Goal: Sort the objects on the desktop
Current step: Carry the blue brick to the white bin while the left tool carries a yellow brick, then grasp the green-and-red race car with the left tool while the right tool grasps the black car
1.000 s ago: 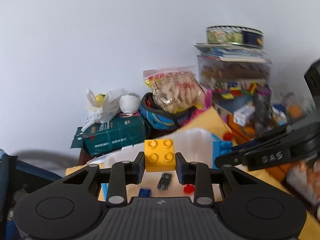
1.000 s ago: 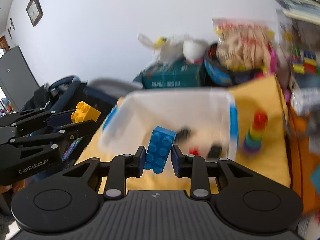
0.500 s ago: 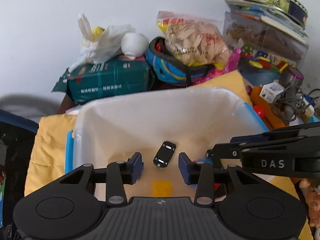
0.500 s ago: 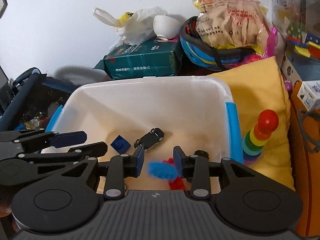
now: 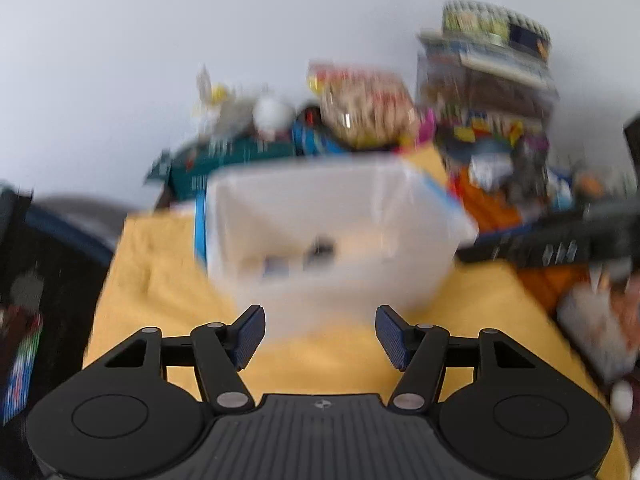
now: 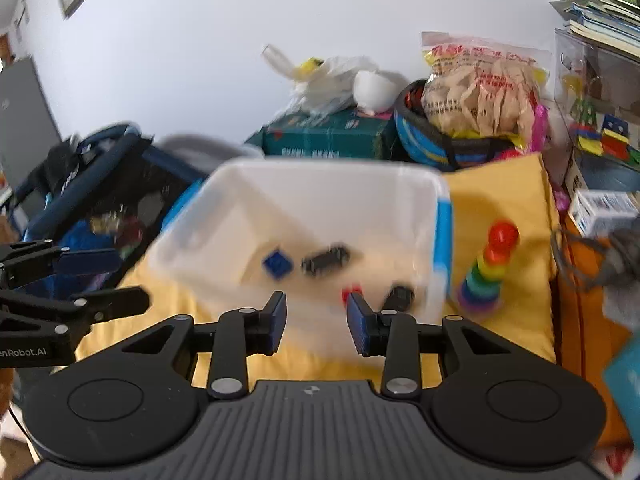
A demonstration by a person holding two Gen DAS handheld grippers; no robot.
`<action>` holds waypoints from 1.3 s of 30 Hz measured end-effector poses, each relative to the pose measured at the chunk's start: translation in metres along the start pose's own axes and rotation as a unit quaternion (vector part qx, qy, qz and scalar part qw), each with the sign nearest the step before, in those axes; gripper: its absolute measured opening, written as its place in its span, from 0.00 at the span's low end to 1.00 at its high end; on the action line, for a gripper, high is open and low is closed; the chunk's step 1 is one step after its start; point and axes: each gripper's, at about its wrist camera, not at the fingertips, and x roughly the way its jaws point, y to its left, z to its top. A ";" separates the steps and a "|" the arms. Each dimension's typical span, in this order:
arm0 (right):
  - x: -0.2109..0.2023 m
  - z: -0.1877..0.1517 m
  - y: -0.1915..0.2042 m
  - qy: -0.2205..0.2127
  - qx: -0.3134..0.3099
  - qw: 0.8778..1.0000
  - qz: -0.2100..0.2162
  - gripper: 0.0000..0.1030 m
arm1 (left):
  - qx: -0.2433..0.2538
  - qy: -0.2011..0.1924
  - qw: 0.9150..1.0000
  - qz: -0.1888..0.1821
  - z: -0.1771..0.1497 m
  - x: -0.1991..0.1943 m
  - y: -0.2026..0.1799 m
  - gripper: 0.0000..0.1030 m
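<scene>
Now that both blocks are lying dropped in the bin (image 6: 320, 184), I am pulling my left claw (image 5: 320, 334) and right claw (image 6: 316, 320) back, both spread wide and gripping nothing. I am judging the stacking toy (image 6: 486, 268) next.

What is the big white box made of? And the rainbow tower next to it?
The white box looks like cloudy, see-through plastic: the toys inside show through its wall. The rainbow tower seems to be glossy plastic or painted wood; its red ball shines, but I cannot tell which.

We hold the black two-finger left gripper (image 5: 320, 334) with jaws spread wide and empty; the black two-finger right gripper (image 6: 316, 322) likewise gapes, empty.
</scene>
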 end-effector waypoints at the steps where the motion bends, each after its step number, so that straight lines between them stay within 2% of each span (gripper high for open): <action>1: -0.004 -0.010 0.003 0.003 -0.007 1.000 -0.003 0.38 | -0.002 0.020 1.000 0.002 -0.019 -0.003 -0.002 0.63; 5: -0.023 -0.063 0.016 0.028 -0.036 0.998 0.031 0.38 | 0.000 0.084 0.996 -0.021 -0.084 -0.015 -0.013 0.63; 8: -0.031 -0.109 0.031 0.073 -0.072 0.992 0.075 0.37 | 0.009 0.127 0.991 -0.036 -0.119 -0.020 -0.026 0.63; 12: -0.026 -0.164 0.048 0.139 -0.109 0.981 0.087 0.37 | 0.033 0.160 0.986 -0.040 -0.139 -0.017 -0.038 0.63; 14: -0.016 -0.179 0.048 0.166 -0.099 0.977 0.087 0.37 | 0.043 0.157 0.986 -0.038 -0.139 -0.017 -0.041 0.63; 15: -0.012 -0.179 0.048 0.172 -0.094 0.977 0.087 0.37 | 0.045 0.154 0.986 -0.038 -0.137 -0.017 -0.042 0.63; 18: -0.013 -0.166 0.049 0.125 -0.112 0.982 0.091 0.37 | 0.041 0.146 0.988 -0.037 -0.137 -0.016 -0.045 0.63; 21: 0.004 -0.142 0.049 0.094 -0.127 0.985 0.076 0.37 | 0.025 0.147 0.988 -0.043 -0.134 -0.012 -0.044 0.63; 24: 0.032 -0.130 0.051 0.115 -0.164 0.977 0.075 0.37 | 0.006 0.161 0.987 -0.016 -0.124 0.001 -0.040 0.63; 26: 0.049 -0.129 0.054 0.142 -0.192 0.967 0.093 0.37 | -0.025 0.165 0.986 -0.021 -0.115 0.009 -0.033 0.63; 27: 0.048 -0.132 0.052 0.139 -0.196 0.966 0.098 0.37 | -0.041 0.165 0.985 -0.029 -0.111 0.012 -0.030 0.63; 28: 0.047 -0.133 0.051 0.134 -0.194 0.966 0.102 0.28 | -0.056 0.166 0.984 -0.038 -0.107 0.016 -0.027 0.63; 30: 0.040 -0.136 0.055 0.137 -0.196 0.965 0.102 0.21 | -0.076 0.172 0.981 -0.046 -0.101 0.030 -0.025 0.63; 34: 0.019 -0.150 0.069 0.122 -0.221 0.963 0.098 0.18 | -0.122 0.196 0.972 -0.040 -0.100 0.056 -0.016 0.62; 36: 0.010 -0.158 0.077 0.115 -0.234 0.960 0.100 0.18 | -0.142 0.202 0.968 -0.041 -0.103 0.063 -0.009 0.58; 38: 0.005 -0.162 0.081 0.107 -0.231 0.961 0.106 0.18 | -0.140 0.200 0.969 -0.033 -0.105 0.065 -0.006 0.40; 39: 0.004 -0.162 0.081 0.105 -0.230 0.961 0.111 0.18 | -0.130 0.195 0.972 -0.032 -0.104 0.065 -0.006 0.38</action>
